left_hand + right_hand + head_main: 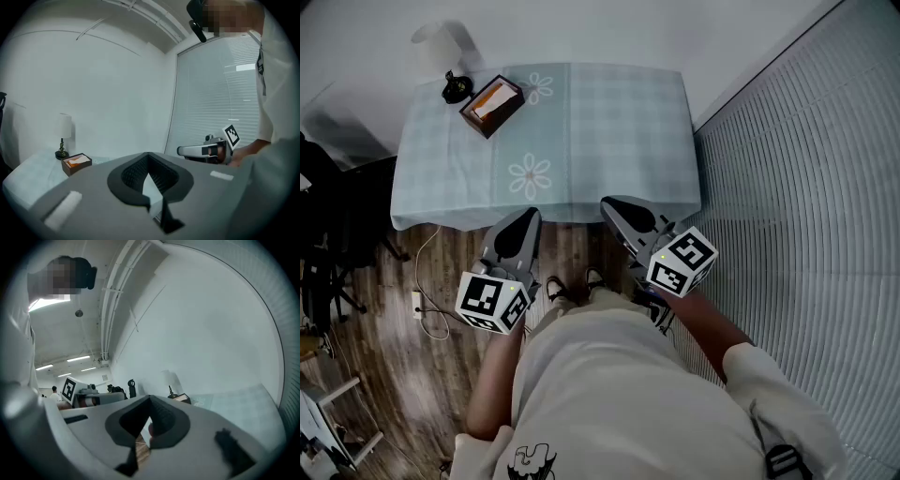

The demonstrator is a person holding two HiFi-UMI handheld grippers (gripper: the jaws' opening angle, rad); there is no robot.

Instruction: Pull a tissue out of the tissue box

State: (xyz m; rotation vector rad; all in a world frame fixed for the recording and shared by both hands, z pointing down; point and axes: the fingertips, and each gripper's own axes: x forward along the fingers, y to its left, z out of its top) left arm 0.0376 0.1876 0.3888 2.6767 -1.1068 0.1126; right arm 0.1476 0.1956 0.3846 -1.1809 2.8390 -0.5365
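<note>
1. Tissue box (491,105): brown, open-topped, with a pale tissue (490,97) standing up in its opening, which leaves an edge free to pinch. It lies ahead of both grippers and off to the left of the left one, well apart from either. Untouched; the pull looks not yet begun.
2. Lamp (439,45): white shade on a dark foot, just beyond the box, further from the grippers. It probably crowds an approach from the far side.
3. Table (609,122): covered in a pale checked cloth with flower prints. Its near edge lies just ahead of both gripper tips, and the box sits at its far left corner, so a reach across is needed.
4. Left gripper (525,221): jaws closed together on nothing, held roughly level at the table's near edge, the closer one to the box.
5. Right gripper (617,208): jaws likewise closed and empty, beside the left, pointing over the table.
6. Floor (394,309): wood planks beneath the grippers.
</note>
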